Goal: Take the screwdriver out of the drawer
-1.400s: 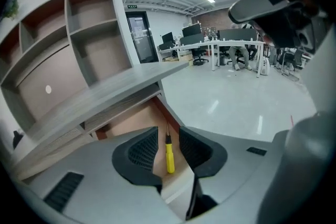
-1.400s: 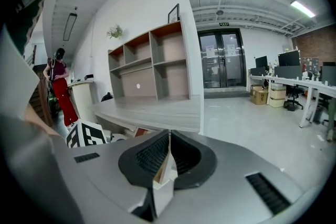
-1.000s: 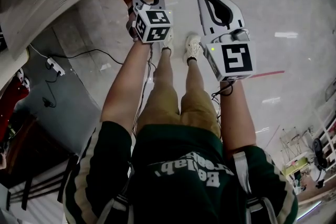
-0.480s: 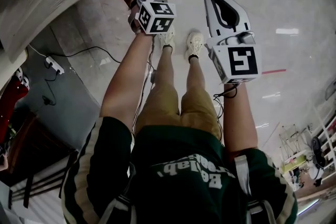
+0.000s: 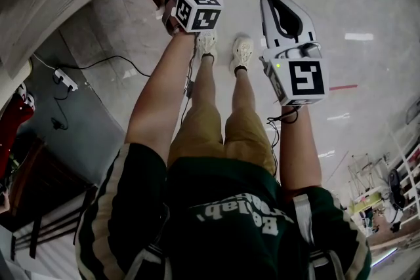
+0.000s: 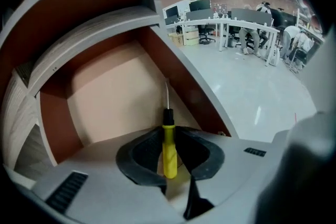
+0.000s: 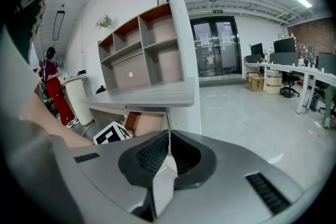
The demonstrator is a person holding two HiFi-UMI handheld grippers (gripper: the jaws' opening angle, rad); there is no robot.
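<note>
The screwdriver (image 6: 169, 150), with its yellow handle, is inside the open drawer (image 6: 105, 92). Its thin metal end points in toward the drawer's brown side wall. The left gripper (image 6: 169, 131) reaches down into the drawer. Its fingers have just been closing and pinch the yellow handle from both sides. The right gripper (image 7: 168, 136) hangs near it over the shiny floor (image 5: 354, 3), fingers pressed together with nothing in them.
</note>
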